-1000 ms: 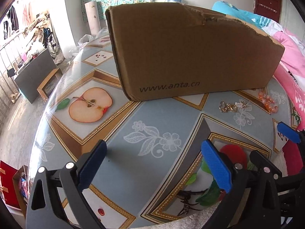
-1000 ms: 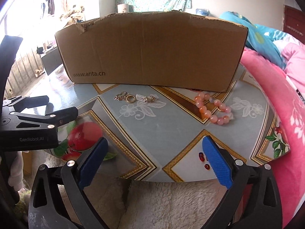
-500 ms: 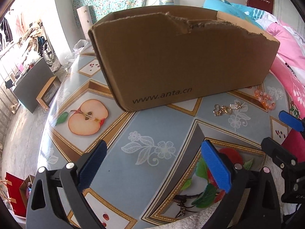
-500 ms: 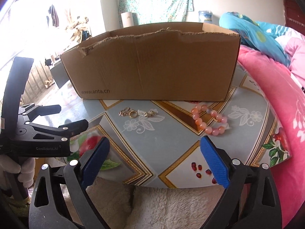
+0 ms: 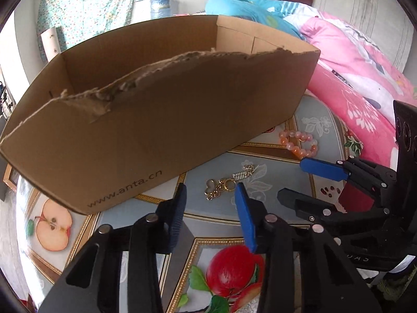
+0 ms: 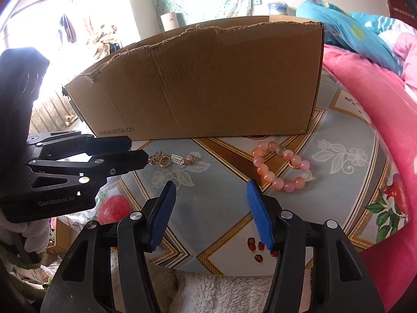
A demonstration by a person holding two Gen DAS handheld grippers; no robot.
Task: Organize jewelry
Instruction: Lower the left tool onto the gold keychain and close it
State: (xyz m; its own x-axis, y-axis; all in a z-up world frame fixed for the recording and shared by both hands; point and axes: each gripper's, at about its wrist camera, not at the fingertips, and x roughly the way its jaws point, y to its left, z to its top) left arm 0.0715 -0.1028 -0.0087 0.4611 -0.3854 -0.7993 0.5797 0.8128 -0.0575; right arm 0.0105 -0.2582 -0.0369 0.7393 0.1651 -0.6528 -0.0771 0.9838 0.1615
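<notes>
The left gripper (image 5: 209,200) is closing, nothing between its jaws yet, just near of the gold chain (image 5: 229,182); the right gripper (image 6: 209,203) is closing on nothing. The pink bead bracelet (image 6: 281,167) lies right of the chain, near the cardboard box (image 6: 208,83).

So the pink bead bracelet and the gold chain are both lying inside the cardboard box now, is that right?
Not quite. The pink bead bracelet and the gold chain are both lying on the table in front of the cardboard box, not inside it. The right wrist view shows them plainly on the patterned tabletop.
</notes>
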